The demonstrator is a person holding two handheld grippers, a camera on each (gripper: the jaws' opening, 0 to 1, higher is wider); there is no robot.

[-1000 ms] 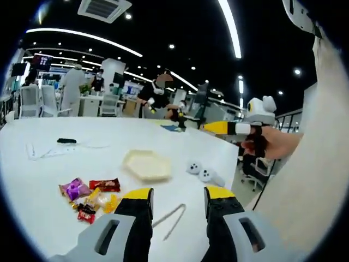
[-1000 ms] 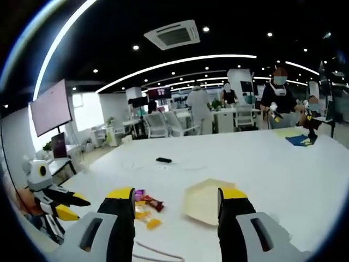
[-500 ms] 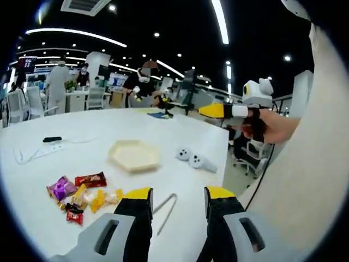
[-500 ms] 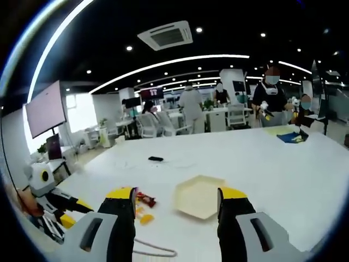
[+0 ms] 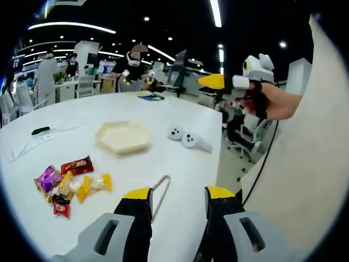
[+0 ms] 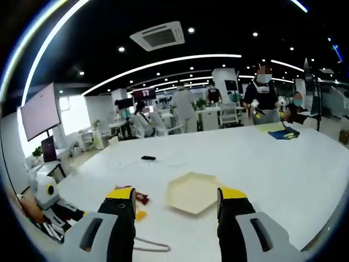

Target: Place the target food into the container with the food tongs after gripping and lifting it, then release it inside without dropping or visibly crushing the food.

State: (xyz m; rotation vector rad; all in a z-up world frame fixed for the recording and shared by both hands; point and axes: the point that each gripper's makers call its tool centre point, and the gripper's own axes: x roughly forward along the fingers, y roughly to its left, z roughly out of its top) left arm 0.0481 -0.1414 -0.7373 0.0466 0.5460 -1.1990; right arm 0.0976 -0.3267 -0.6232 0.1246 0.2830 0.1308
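Approach stage, nothing yet gripped: left gripper [image 5: 177, 199] and right gripper [image 6: 177, 199] both with jaws wide and empty above the white table [image 5: 185, 164], food tongs [image 5: 159, 191] lying just ahead, wrapped snacks [image 5: 71, 183] heaped left of the hexagonal container [image 5: 123, 136] (next, judged: seize the tongs).

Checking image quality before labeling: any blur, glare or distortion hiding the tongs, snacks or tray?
Left gripper view: strong fisheye bend, even ceiling light, no glare; tongs, snack pile and hexagonal tray sharp enough. Right gripper view: softer; tray clear, snacks mostly hidden behind that gripper's left jaw, tongs thin and low near the rim; white table bright but not blown out.
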